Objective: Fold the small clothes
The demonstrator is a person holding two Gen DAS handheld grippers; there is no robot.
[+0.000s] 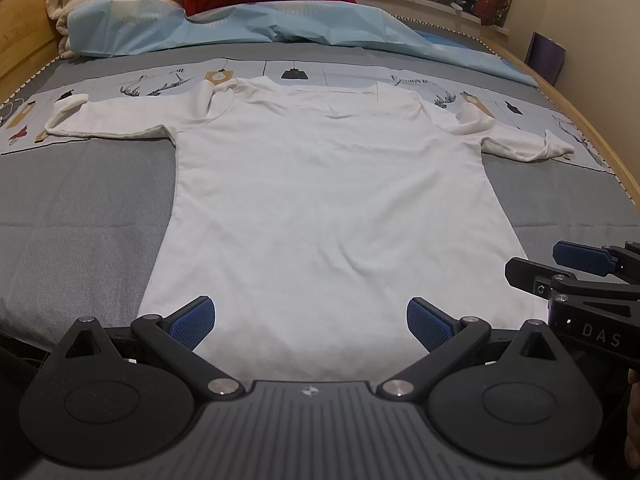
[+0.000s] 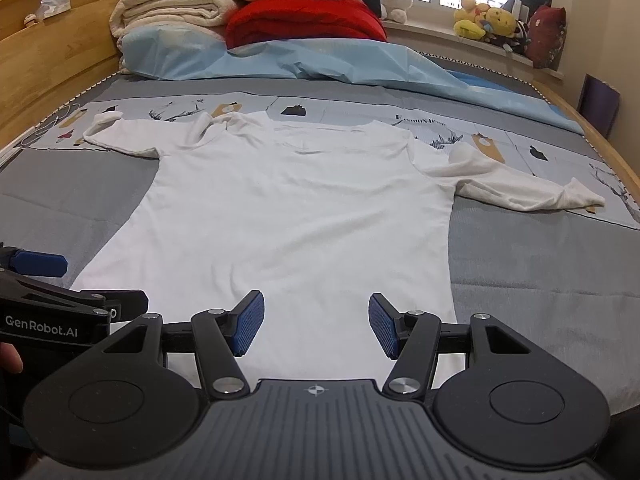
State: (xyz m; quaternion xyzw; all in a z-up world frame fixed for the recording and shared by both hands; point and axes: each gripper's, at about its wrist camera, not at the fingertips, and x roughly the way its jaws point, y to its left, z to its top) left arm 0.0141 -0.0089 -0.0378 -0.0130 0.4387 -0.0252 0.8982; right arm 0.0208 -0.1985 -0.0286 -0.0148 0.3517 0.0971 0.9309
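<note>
Both grippers — left (image 1: 311,322), right (image 2: 316,326) — jaws spread, empty, above white shirt (image 1: 320,200) hem.

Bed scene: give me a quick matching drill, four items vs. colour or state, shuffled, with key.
Items:
1. shirt
2. quilt
3. sheet
4. left gripper

Colour or state:
A. red, folded at the head of the bed
B. open, above the hem
C. white, spread flat with sleeves out
D. light blue, rumpled

Pairs: 1-C, 2-A, 3-D, 4-B
</note>
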